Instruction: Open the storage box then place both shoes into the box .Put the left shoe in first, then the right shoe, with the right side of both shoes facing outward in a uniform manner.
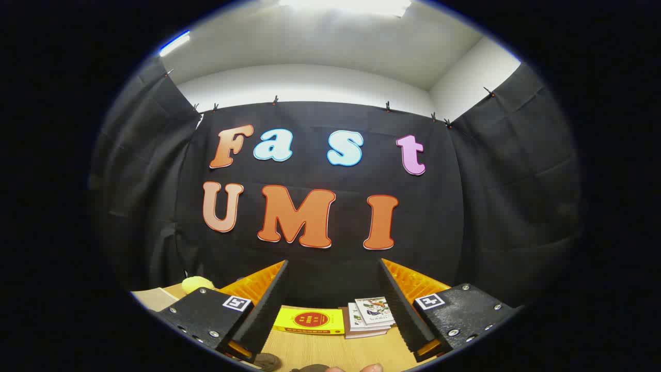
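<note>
Tool (333,274) fingers spread wide above table (330,351), books (369,316) beyond.

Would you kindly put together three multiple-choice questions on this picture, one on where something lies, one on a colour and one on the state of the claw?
1. Where does the yellow book lie?
A. On the wooden table, beyond the fingers
B. Clamped between the fingers
C. On top of the stack of booklets

2. What colour is the round mark on the yellow book's cover?
A. Blue
B. Red
C. Green

3. How does the claw stand?
A. Shut on the yellow book
B. Shut with nothing in it
C. Open, fingers apart, holding nothing

Answers:
1. A, as the book lies flat on the table past the fingertips, left of the stack of booklets.
2. B, as a red disc sits in the middle of the cover.
3. C, as a wide gap shows between the two black fingers and nothing touches them.
</note>
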Available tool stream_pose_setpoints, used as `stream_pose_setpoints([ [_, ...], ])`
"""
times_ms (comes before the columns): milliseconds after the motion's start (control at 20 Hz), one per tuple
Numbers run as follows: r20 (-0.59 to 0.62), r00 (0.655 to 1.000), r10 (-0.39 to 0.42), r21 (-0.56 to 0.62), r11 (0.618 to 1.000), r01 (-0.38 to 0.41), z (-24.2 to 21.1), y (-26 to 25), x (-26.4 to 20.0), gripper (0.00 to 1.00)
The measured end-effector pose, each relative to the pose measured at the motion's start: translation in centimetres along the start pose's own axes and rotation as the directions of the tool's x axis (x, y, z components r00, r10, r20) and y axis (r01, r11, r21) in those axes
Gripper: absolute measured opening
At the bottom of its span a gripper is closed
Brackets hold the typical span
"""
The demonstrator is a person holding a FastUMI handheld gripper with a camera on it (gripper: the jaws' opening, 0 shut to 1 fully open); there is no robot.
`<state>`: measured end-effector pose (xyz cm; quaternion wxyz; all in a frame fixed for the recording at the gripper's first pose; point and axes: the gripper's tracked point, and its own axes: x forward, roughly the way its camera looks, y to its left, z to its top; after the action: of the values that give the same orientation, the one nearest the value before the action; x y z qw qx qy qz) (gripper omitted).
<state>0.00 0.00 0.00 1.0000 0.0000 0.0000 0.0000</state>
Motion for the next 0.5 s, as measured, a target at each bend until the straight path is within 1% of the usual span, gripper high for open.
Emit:
stream_pose_setpoints([
  [150,0.001,1.000,-0.005,0.020,1.000,0.005,0.5,0.5,0.2,0.99],
  [500,-0.039,0.999,0.014,0.035,0.999,-0.012,0.4,2.1,0.2,0.99],
])
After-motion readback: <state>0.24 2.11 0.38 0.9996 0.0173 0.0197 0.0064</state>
